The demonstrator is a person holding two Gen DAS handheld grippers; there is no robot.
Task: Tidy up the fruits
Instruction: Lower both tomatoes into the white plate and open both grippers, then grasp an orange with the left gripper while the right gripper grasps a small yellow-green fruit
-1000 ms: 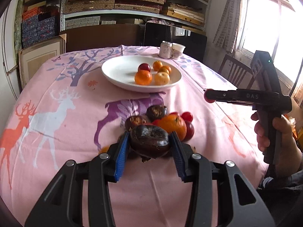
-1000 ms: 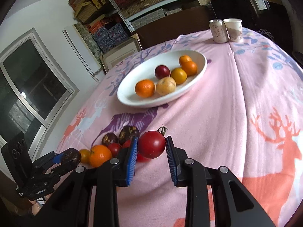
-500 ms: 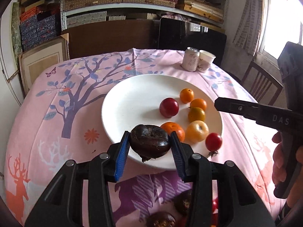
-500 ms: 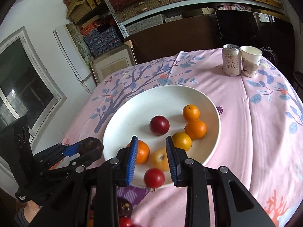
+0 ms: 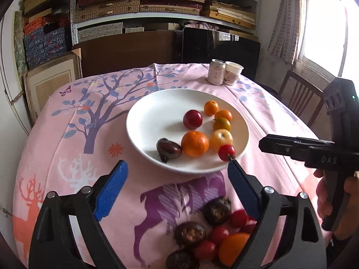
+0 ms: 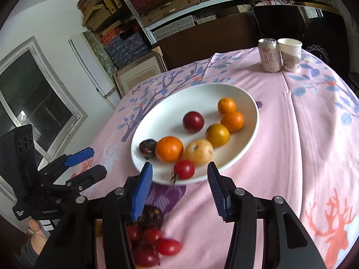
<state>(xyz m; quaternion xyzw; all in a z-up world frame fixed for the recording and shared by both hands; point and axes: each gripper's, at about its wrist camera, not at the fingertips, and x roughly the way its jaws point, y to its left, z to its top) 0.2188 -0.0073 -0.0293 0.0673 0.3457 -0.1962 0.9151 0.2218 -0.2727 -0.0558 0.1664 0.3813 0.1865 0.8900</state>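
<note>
Both grippers are wide open & hold nothing. L gripper [image 5: 177, 174] hangs just short of the near rim of the white plate [image 5: 143, 116]; R gripper [image 6: 179, 179] sits over that same near rim, blue pads either side of a small red tomato [image 6: 184, 169] w/o touching it.

On the plate: dark brown fruit [image 5: 168, 149] at the near-left, touching a big orange [image 5: 194, 143]; yellow fruit [image 5: 221, 139] just right of the orange; the tomato at the near-right rim; dark red plum [image 5: 192, 119] toward plate centre; three small oranges [image 5: 222, 124] in a row toward the far-right side.

Off the plate, on the pink tablecloth [image 5: 74, 134], nearer the cameras than the plate: a loose pile [image 5: 211, 235] of dark brown fruits, red tomatoes & one orange.

Beyond the plate's far rim: drink can [image 5: 216, 71] & paper cup [image 5: 233, 73], touching.
</note>
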